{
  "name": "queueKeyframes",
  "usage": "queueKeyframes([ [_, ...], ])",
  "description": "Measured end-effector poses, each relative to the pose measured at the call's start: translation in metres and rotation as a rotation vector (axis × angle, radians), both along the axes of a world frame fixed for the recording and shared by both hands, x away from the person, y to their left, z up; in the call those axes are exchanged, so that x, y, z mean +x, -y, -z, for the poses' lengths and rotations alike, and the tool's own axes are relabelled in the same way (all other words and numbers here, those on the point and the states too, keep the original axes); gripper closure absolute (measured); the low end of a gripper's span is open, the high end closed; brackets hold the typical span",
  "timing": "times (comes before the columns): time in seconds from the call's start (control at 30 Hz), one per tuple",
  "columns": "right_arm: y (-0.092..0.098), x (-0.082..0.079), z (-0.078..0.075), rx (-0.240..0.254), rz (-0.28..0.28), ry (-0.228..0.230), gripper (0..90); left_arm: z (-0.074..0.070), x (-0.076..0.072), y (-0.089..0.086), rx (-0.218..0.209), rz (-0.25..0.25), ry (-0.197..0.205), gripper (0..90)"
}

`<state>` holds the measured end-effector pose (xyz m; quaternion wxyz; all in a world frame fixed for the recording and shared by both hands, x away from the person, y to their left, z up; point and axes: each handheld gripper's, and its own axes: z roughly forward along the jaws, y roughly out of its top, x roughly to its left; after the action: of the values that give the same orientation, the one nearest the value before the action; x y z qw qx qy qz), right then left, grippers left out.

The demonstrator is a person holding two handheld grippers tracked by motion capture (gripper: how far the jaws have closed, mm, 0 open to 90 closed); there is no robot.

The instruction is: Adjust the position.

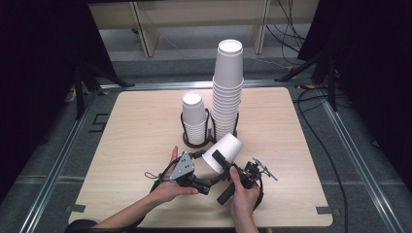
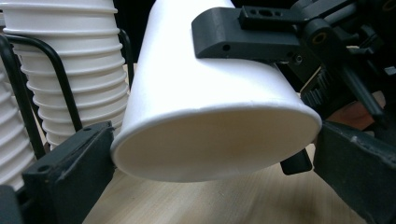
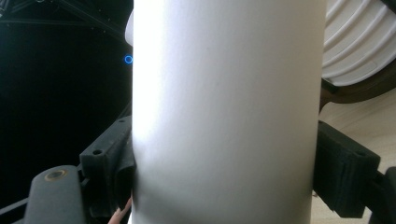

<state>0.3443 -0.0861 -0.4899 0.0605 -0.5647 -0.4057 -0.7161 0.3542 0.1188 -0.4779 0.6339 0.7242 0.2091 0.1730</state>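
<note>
Your right tool (image 1: 219,164) clamps the paper cup (image 1: 223,152) across its wall, tilted for a handover. Your left tool (image 1: 198,154) brackets the cup's rim; I cannot tell whether it presses.

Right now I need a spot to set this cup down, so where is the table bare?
The table is bare left of the rack, and right of the tall stack out to the right edge. The near middle is crowded: the left gripper and right gripper meet at the cup, just before the short stack.

Matt white paper cup (image 1: 224,151), wood-grain table (image 1: 141,126)
</note>
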Motion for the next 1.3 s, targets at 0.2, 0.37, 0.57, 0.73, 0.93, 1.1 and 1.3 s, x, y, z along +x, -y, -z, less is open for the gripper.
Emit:
queueKeyframes([
  [0.2,-0.0015,-0.0020,-0.0019,-0.003,-0.003,-0.020,19.0,0.0006,0.0008,0.0013,0.013,0.002,0.001,0.0],
  [0.37,-0.0046,-0.0044,-0.0027,-0.010,-0.001,-0.041,18.9,0.0014,0.0016,0.0024,0.026,-0.006,0.015,0.0],
  [0.57,-0.0041,-0.0043,-0.0017,-0.024,-0.004,-0.021,19.0,0.0026,0.0029,0.0030,0.033,-0.001,0.029,0.0],
  [0.73,-0.0056,-0.0051,0.0003,-0.026,0.010,-0.034,19.0,0.0034,0.0028,0.0026,0.038,-0.001,0.019,0.0],
  [0.93,-0.0072,-0.0041,0.0013,-0.055,0.028,-0.036,16.2,0.0034,0.0027,0.0003,0.038,0.007,0.017,5.1],
  [1.1,-0.0059,-0.0020,-0.0034,-0.059,0.020,-0.019,9.9,0.0014,0.0022,-0.0027,0.038,0.021,0.019,12.5],
  [1.3,-0.0070,-0.0033,-0.0053,-0.006,0.000,-0.105,7.0,0.0026,0.0011,-0.0045,0.041,0.027,0.020,17.1],
])
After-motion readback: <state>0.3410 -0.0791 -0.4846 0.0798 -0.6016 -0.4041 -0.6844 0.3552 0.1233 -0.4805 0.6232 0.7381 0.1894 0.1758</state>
